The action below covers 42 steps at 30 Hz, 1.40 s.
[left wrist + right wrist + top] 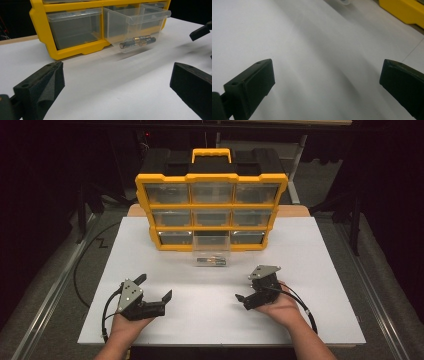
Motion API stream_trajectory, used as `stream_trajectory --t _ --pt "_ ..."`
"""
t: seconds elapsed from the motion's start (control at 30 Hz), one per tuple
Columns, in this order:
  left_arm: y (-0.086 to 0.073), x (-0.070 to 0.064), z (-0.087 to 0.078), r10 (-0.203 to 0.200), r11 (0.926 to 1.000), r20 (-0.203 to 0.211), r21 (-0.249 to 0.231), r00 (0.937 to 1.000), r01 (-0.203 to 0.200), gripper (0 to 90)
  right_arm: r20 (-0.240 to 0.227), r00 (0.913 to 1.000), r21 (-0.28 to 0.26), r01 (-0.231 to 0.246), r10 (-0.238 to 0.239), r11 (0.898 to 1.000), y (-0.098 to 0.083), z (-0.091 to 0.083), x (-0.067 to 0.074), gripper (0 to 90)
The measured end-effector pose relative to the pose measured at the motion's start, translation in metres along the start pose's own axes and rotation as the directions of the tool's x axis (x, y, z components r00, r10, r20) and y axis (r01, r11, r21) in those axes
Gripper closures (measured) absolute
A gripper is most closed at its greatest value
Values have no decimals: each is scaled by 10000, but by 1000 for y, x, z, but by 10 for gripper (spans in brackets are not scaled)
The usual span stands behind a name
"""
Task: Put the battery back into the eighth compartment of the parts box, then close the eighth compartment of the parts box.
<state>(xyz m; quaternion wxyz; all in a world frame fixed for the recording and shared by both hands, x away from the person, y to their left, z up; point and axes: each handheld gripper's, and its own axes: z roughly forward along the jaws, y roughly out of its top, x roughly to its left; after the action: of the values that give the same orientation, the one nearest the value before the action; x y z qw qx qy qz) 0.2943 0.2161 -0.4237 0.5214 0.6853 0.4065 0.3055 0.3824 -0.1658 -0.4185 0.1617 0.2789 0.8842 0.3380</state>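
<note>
under the organiser — clear drawer pulled out, batteries inside.

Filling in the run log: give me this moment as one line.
left tongs: open, empty | right tongs: open, empty | bottom-middle drawer: pulled out of yellow organizer | batteries: in drawer | both tongs over white table

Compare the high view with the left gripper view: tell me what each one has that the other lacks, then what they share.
High view alone: the whole yellow organizer with its top handle, nine drawers, and both hands holding their tools.

Left gripper view alone: the labels and end caps of the batteries, close up, and the left claw standing wide open from behind.

Both: the pulled-out clear drawer in the bottom row's middle, batteries inside, on the white table.
</note>
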Motion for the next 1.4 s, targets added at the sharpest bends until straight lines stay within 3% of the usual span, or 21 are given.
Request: stream_trajectory --t 0.23,0.4,0.47,0.57,0.7,0.77,0.87,1.13,1.4 --pt "-1 0 2 -25 9999 32 133 10000 24 4 264 9979 -1146 -559 593 9918 -10 -7 3 9" --pt "-2 0 6 -41 9996 82 265 10000 38 4 447 9924 -2175 -1023 1146 9707 -19 -13 6 9" --pt "-3 0 8 -94 9994 98 332 9999 90 4 394 9927 -2424 -1014 1143 9649 -20 -18 5 9" --pt "-3 0 9 -133 9992 71 370 9999 130 4 562 9934 -2420 -839 1003 9666 -21 -22 3 10" --pt "-4 -2 10 13 9992 143 412 9999 -19 3 477 9911 -2472 -1091 1246 9628 -24 -19 2 15" --pt "-2 -3 8 68 9998 171 206 9998 -72 4 480 9890 -2557 -1233 1400 9589 -24 -19 1 15" --pt "-2 -2 7 -13 9999 155 107 9999 11 4 558 9886 -2519 -1214 1396 9601 -25 -18 2 18" --pt "-1 0 10 -232 9997 201 -17 9995 233 4 309 9876 -2502 -1413 1538 9578 -23 -12 2 155" --pt "2 -3 5 -277 9994 309 -183 9991 282 4 306 9811 -2841 -1750 1913 9427 -20 -10 6 341"
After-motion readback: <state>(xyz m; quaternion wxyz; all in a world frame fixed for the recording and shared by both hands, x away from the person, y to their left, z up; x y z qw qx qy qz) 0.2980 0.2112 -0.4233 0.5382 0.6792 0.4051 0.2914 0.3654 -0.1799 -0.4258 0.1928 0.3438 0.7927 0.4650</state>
